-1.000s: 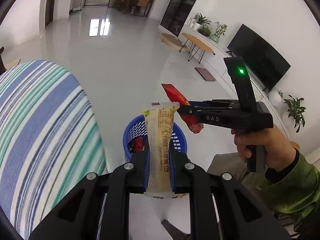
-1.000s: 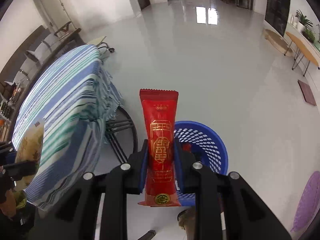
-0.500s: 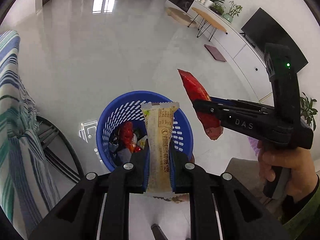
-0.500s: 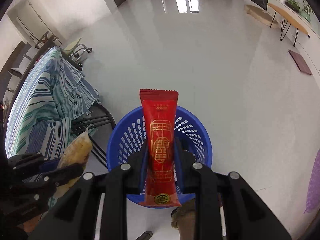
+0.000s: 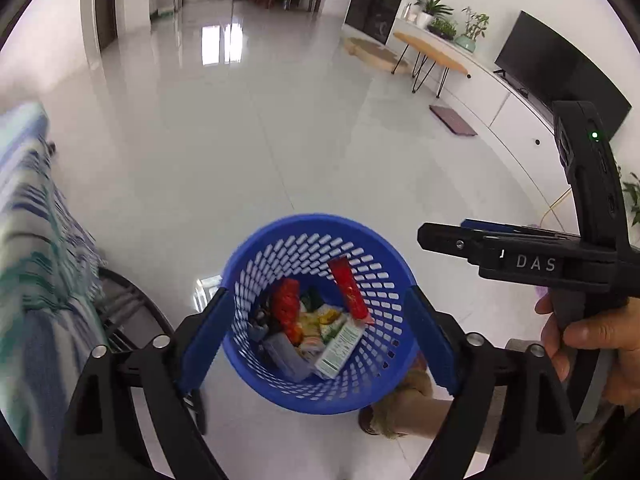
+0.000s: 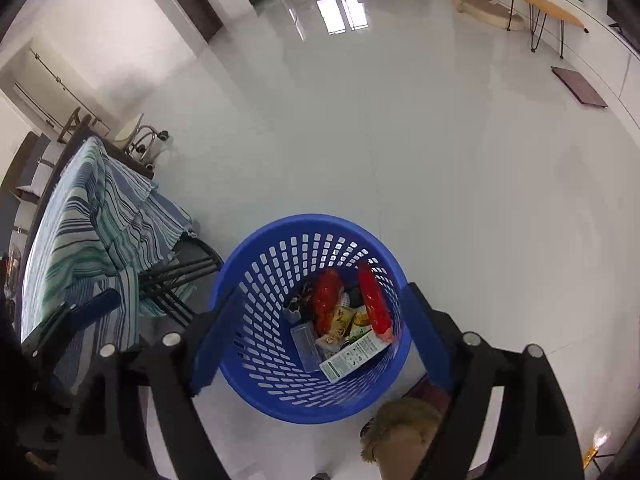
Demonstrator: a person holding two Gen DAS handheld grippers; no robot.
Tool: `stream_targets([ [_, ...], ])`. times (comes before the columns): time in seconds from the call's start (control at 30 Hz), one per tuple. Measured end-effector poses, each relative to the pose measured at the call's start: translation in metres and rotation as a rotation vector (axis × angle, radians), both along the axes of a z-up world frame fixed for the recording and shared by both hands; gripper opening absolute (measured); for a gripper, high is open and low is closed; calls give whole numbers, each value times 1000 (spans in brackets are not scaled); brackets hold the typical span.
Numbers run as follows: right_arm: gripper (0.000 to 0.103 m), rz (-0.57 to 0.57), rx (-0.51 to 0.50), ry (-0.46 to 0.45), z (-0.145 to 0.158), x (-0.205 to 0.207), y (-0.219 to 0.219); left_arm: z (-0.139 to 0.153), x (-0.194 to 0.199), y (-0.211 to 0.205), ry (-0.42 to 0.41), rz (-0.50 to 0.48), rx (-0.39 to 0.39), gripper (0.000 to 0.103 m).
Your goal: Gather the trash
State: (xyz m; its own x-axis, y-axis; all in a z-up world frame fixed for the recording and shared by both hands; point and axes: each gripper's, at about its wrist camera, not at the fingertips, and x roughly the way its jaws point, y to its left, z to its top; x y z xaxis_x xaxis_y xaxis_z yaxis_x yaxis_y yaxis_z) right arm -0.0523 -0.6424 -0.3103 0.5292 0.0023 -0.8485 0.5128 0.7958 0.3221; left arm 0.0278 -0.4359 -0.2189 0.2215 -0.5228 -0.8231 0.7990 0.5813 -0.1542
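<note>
Both units stand over the blue basket (image 5: 320, 360): left hand-held gripper (image 5: 316, 340) and right hand-held gripper (image 6: 316, 340) have jaws spread wide and empty. The trash (image 6: 344, 320), including a red wrapper (image 6: 374, 306), lies inside the basket on the floor (image 6: 440, 160). Judged step: deposit complete; the next move calls for returning to the striped worktop (image 6: 80, 232) for any remaining items.

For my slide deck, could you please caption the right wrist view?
Open right gripper poised above the blue basket, a red wrapper lying among the collected trash inside.
</note>
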Motion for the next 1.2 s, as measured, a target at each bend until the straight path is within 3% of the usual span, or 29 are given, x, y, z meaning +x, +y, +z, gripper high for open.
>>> stream_targets([
  [0.1,98,-28,-39,-37,25,-22,14,37,-17,16,-90,-9,-41,96],
  [0.23,98,-46,-191,-106,69,-62,53,74,-42,45,-130,-30,-71,98],
  [0.3,98,-66,-303,-181,95,-83,76,87,-53,58,-156,-16,-60,98],
  [0.37,98,-133,-337,-265,113,-104,90,100,-65,72,-201,3,-81,98],
  [0.47,98,-171,-276,-197,110,-106,85,107,-73,80,-235,18,-67,98],
  [0.63,98,-154,-251,-195,108,-110,91,109,-78,79,-330,79,5,98],
  [1.03,98,-105,-302,-109,118,-118,141,107,-66,94,-217,106,28,98],
  [1.2,98,-76,-303,-75,112,-116,153,112,-70,94,-235,113,42,98],
])
